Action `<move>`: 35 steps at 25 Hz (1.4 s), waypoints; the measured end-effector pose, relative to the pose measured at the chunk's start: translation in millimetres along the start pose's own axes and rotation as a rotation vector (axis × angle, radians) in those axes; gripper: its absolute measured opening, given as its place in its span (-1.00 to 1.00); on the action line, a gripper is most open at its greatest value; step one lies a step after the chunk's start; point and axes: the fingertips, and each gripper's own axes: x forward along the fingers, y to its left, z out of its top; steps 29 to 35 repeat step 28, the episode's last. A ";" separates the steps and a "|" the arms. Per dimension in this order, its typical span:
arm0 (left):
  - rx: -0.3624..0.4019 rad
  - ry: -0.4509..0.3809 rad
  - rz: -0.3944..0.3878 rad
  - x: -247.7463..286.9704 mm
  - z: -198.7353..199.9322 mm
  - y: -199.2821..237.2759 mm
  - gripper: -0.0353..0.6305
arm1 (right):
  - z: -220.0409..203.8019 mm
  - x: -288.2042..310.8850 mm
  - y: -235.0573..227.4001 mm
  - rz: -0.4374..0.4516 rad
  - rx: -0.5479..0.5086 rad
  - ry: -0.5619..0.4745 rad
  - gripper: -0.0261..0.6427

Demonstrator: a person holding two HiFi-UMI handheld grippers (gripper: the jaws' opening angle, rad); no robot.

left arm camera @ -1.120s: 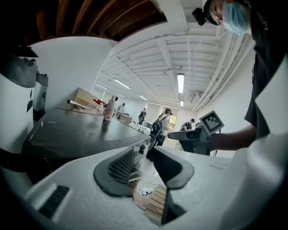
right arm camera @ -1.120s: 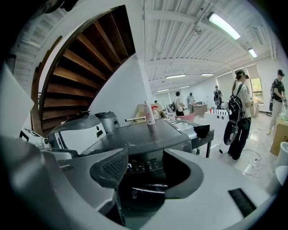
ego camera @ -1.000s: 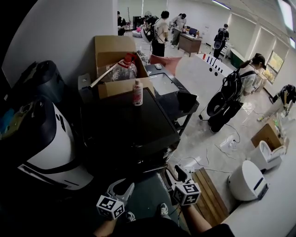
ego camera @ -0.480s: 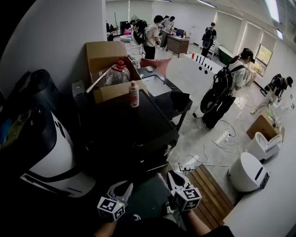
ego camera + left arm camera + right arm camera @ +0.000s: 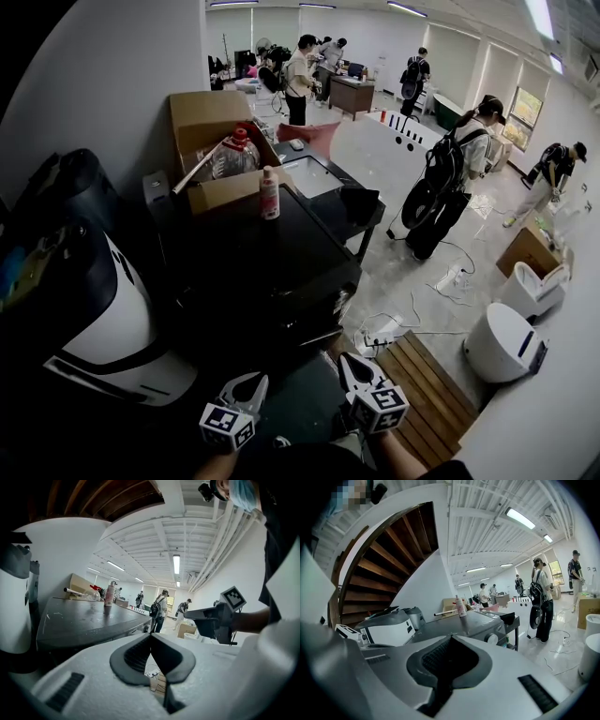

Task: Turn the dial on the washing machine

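The washing machine is a dark, flat-topped box in the middle of the head view. Its round pale dial shows on the front panel in the right gripper view. My left gripper hangs low in front of the machine, shut with nothing between its jaws; the pads meet at the tips. My right gripper is beside it to the right, also shut and empty, and points toward the machine's front. Neither gripper touches the machine.
A pink bottle and an open cardboard box stand on the machine's far end. A white and black appliance sits to the left. A wooden pallet, cables and a white round unit lie to the right. Several people stand beyond.
Both grippers' jaws have closed from open. Both grippers stay low in front of the machine, and the head view has shifted slightly.
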 end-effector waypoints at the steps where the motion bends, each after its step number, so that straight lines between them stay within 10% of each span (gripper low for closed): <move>1: -0.001 0.003 0.002 -0.9 -1.1 0.0 -0.86 | -1.3 -1.7 2.2 -0.002 -0.005 0.007 -0.92; 35: -0.006 0.030 0.000 18.4 -1.0 -10.1 -0.86 | -5.4 2.7 -10.5 0.017 -0.075 0.026 -0.93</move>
